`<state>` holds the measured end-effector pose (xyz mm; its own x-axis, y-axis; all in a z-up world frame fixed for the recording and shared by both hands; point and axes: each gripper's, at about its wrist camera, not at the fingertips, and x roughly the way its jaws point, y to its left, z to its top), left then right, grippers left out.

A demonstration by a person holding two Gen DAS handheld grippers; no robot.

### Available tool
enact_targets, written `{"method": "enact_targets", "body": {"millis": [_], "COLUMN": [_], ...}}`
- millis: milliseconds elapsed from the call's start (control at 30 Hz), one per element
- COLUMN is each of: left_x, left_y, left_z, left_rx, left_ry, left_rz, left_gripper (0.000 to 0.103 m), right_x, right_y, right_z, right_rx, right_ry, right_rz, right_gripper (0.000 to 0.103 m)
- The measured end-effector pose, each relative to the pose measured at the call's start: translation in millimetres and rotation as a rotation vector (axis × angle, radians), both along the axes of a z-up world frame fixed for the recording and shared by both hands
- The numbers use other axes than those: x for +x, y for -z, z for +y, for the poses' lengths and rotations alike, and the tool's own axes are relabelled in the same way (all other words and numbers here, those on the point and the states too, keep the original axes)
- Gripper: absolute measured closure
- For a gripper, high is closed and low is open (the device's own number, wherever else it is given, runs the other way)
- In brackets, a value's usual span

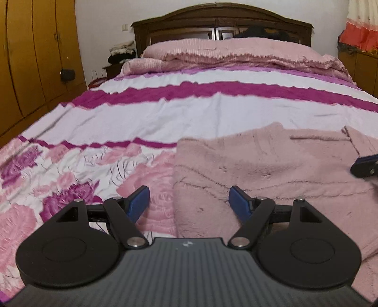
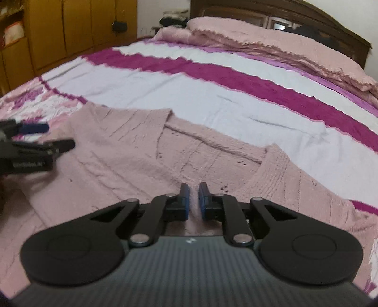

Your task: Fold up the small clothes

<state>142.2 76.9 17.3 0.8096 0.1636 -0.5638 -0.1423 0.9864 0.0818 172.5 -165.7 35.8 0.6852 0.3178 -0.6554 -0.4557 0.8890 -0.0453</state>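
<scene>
A pink knitted sweater (image 1: 271,170) lies flat on the bed, with ribbed edges and folds; it also shows in the right wrist view (image 2: 146,151). My left gripper (image 1: 190,203) is open and empty, just above the sweater's left edge; it shows at the left of the right wrist view (image 2: 55,137). My right gripper (image 2: 194,199) has its blue pads nearly together with a fold of pink knit pinched between them, near the sweater's near edge. It shows at the right edge of the left wrist view (image 1: 365,166).
The bed (image 1: 165,113) has a white, magenta-striped and rose-patterned cover. A folded pink quilt (image 1: 236,54) and a dark wooden headboard (image 1: 222,21) are at the far end. Yellow wardrobes (image 1: 30,54) stand on the left, a cabinet (image 1: 361,68) on the right.
</scene>
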Motion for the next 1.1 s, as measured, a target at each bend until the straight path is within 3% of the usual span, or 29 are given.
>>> {"method": "enact_targets", "body": {"millis": [67,100,233,333,433,533,600,633,667,733,867,933,1033,1100], "left_x": [3,4,4,5,4,2,1,1,1,1,1,1,1,0], "left_y": [2,3,5,5,6,6,6,6,7,7,7,7,7,4], "left_z": [8,11,17,15,15,17,19,20,20,20,20,20,20,19], "left_rx": [-0.033,-0.052,-0.079,-0.055,-0.05,-0.059,-0.07,-0.074,-0.077,-0.074,-0.069,-0.074,-0.078,-0.069], "left_ry": [-0.016,-0.024,-0.033,-0.037,-0.042,-0.047,-0.048,-0.048,-0.049,-0.049,-0.049,-0.049,-0.05,-0.048], "left_rz": [0.003,0.004,0.003,0.003,0.005,0.001,-0.003,-0.003,-0.002,-0.004,-0.005,-0.004,-0.003,-0.001], "left_gripper": [0.019,0.019,0.019,0.018,0.017,0.017,0.017,0.017,0.017,0.017,0.016,0.016,0.016,0.016], "right_x": [-5,-9,-34,-48,-48,-53,-56,-56,-53,-47,-32,-27,-20,-24], "right_y": [-8,-14,-26,-17,3,0,-10,-15,-19,-22,-6,6,6,3], "right_z": [-13,-25,-73,-99,-127,-146,-147,-145,-141,-134,-115,-114,-131,-133], "right_rx": [0.037,0.07,0.153,0.112,0.044,0.157,0.171,0.153,0.133,0.073,-0.103,-0.171,-0.052,-0.019], "right_ry": [0.045,0.071,0.151,0.219,0.389,0.433,0.411,0.386,0.364,0.295,0.199,0.239,0.391,0.413], "right_rz": [0.001,-0.002,-0.003,0.01,0.043,0.038,0.004,-0.019,-0.031,-0.03,0.027,-0.01,-0.003,-0.022], "right_gripper": [0.068,0.067,0.066,0.066,0.067,0.066,0.065,0.062,0.051,0.044,0.045,0.045,0.041,0.041]}}
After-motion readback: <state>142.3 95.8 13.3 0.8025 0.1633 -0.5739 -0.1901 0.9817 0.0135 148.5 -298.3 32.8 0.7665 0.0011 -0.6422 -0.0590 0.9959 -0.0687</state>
